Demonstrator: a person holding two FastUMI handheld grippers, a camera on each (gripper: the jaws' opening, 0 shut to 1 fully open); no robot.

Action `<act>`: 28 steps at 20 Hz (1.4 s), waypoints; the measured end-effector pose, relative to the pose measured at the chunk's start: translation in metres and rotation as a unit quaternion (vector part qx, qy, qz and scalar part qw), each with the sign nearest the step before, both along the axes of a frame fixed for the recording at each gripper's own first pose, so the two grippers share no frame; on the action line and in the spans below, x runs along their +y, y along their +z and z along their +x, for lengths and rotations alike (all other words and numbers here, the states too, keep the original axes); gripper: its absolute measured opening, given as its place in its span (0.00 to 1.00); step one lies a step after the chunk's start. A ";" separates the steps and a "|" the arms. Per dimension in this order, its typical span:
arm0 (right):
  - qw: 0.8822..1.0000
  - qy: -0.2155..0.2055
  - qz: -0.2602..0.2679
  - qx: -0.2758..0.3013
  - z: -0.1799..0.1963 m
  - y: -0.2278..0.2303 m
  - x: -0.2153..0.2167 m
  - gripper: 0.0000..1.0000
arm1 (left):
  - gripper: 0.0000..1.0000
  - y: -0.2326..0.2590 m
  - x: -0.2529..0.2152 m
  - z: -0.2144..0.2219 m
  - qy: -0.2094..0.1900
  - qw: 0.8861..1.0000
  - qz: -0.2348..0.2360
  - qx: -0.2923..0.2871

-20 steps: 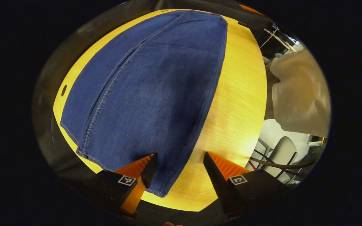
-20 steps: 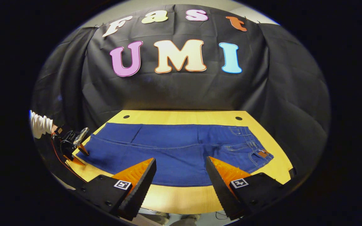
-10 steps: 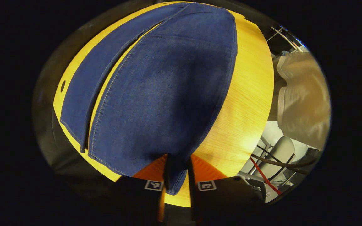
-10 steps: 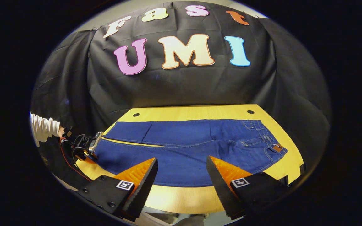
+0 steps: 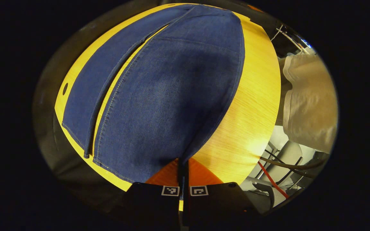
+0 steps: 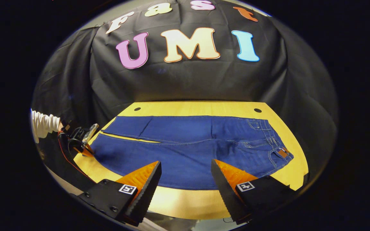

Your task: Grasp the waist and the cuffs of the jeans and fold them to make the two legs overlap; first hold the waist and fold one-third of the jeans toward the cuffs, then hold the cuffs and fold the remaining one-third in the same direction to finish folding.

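Observation:
Blue jeans (image 6: 191, 144) lie flat along the yellow wooden table (image 6: 188, 202), waist (image 6: 275, 144) to the right and cuffs to the left. In the left gripper view the near leg (image 5: 165, 96) runs away from my left gripper (image 5: 182, 168), which is shut on that leg's cuff corner. The far leg (image 5: 88, 93) lies beside it, a thin strip of table between them. The left gripper (image 6: 87, 149) also appears at the table's left end in the right gripper view. My right gripper (image 6: 185, 168) hovers open over the table's near edge, holding nothing.
A person's white sleeve (image 6: 43, 125) holds the left gripper. A pale garment (image 5: 310, 102), a chair (image 5: 284, 150) and cables stand off the table's side. Two cable holes (image 6: 137, 109) (image 6: 257, 110) mark the far edge; black cloth hangs behind.
My left gripper went from open to shut on the near leg's cuff. That leg pulled away from the far leg, opening a gap. The right gripper stayed open and shifted slightly.

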State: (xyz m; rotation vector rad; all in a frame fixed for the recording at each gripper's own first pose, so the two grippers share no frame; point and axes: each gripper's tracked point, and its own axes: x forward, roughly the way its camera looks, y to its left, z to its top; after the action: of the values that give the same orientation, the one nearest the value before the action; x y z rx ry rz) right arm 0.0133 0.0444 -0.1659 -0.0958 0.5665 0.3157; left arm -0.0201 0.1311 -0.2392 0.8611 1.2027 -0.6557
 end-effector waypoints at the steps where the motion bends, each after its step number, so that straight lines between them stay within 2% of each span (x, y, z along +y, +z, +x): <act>1: 1.000 0.011 -0.019 0.006 0.007 -0.003 -0.011 0.97 | 0.00 0.000 0.001 0.000 0.002 1.000 0.004 0.001; 3: 0.997 0.035 -0.072 0.021 0.024 -0.014 -0.039 0.94 | 0.00 0.000 0.003 0.001 0.009 1.000 0.011 0.003; 4: 0.993 0.051 -0.101 0.030 0.030 -0.021 -0.054 0.98 | 0.00 0.001 0.001 -0.001 0.015 1.000 0.013 0.004; 7: 0.972 0.118 -0.185 0.081 0.040 -0.047 -0.093 0.98 | 0.00 0.000 0.003 0.000 0.034 0.999 0.018 0.004; 9: 0.946 0.164 -0.250 0.123 0.039 -0.071 -0.123 0.98 | 0.00 0.000 0.005 0.000 0.048 0.999 0.020 0.003; 13: 0.889 0.246 -0.341 0.184 0.040 -0.116 -0.160 0.99 | 0.00 0.000 0.000 0.002 0.079 0.997 0.017 0.003; 16: 0.856 0.286 -0.374 0.214 0.039 -0.134 -0.169 0.99 | 0.00 -0.001 0.002 0.001 0.091 0.996 0.022 0.007; 19: 0.828 0.308 -0.402 0.241 0.040 -0.149 -0.184 0.99 | 0.00 -0.001 0.001 0.001 0.103 0.994 0.027 0.015; 23: 0.827 0.314 -0.382 0.268 0.043 -0.156 -0.184 0.94 | 0.00 -0.001 0.002 0.002 0.111 0.993 0.032 0.031; 25: 0.817 0.328 -0.370 0.297 0.034 -0.161 -0.181 0.96 | 0.00 -0.001 0.002 0.001 0.111 0.993 0.034 0.037; 26: 0.815 0.333 -0.365 0.304 0.033 -0.161 -0.178 0.87 | 0.00 -0.001 0.001 0.001 0.112 0.992 0.035 0.041; 28: 0.812 0.333 -0.365 0.311 0.034 -0.161 -0.178 0.87 | 0.00 -0.001 0.001 0.001 0.119 0.991 0.037 0.046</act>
State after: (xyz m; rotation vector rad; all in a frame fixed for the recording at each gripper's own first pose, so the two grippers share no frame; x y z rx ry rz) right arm 0.0469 -0.1337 -0.3268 -0.9867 1.2935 0.8158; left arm -0.0193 0.1320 -0.2404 0.7404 1.3962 -0.4628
